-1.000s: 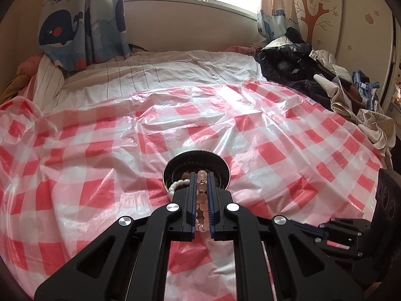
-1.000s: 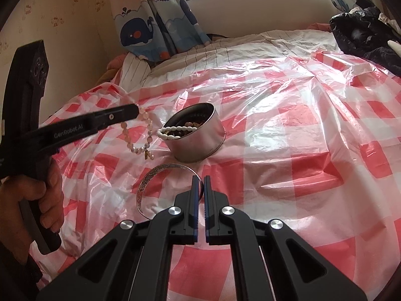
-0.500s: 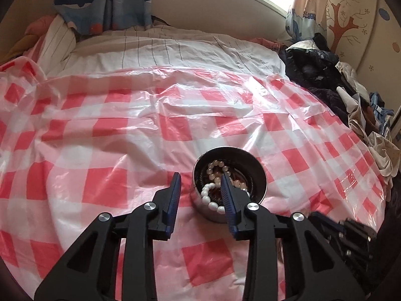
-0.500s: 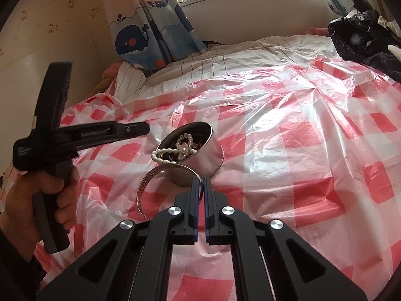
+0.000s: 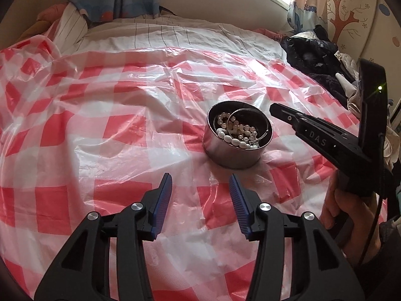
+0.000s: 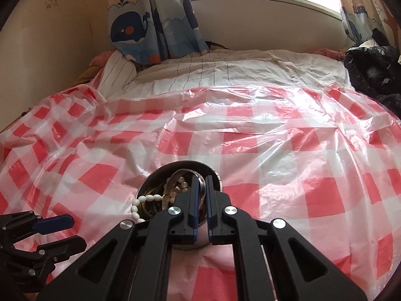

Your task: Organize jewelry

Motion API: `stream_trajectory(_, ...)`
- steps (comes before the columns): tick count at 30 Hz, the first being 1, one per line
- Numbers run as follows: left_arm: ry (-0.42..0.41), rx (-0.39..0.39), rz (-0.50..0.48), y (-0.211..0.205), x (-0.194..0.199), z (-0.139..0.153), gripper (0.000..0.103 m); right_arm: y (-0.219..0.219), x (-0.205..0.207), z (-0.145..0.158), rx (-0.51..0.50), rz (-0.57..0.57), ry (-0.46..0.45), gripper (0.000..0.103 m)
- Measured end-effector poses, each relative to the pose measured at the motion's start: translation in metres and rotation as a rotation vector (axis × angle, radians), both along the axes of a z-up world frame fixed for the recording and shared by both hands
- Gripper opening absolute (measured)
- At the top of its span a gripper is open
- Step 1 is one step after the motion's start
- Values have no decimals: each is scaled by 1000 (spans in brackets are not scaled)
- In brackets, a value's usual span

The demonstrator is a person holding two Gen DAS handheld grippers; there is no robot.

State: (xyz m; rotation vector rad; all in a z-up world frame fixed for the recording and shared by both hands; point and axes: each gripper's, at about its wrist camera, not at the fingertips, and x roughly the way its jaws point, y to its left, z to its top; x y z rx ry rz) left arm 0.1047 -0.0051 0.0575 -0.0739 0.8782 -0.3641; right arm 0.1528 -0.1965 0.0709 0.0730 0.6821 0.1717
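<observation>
Round steel tin (image 5: 234, 150) holds glossy beads (image 5: 235, 135) and thin bangle (image 5: 250, 115)

A bed covered by a red-and-white checked plastic sheet (image 5: 105, 115). Near the middle sits a round metal tin (image 5: 234, 150), holding white bead strands (image 5: 235, 139) and a thin silver bangle (image 5: 250, 125) that leans across the inside. At the bottom, the left gripper (image 5: 200, 195) hovers over the sheet with its two blue-padded fingers spread wide and nothing between them. From the right, the right gripper (image 5: 274, 109), held in a person's hand (image 5: 338, 208), points its tip just beside the tin's rim.
</observation>
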Motion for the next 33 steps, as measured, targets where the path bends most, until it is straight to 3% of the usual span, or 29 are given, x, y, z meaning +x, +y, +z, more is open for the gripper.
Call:
stream_trajectory(10,-67,54,-8,-29,18,6,48,-13,-51,6,39,48,39,12)
stream_trajectory(13,-60,143,-2,-43,35,-3,48,-25,-68,6,65,34,54,24)
stream_trajectory(18,-12,206,32,-46,63,-22,48,-34,-87,-10,74,21,104,25)
stream_trajectory(28,-47,174,38,-45,45,-5,49,-37,-117,-22,107,13,128,33)
stream_trajectory(33,-21,249,26,-67,66,-11,50,-34,-115,-25,112,18,131,33)
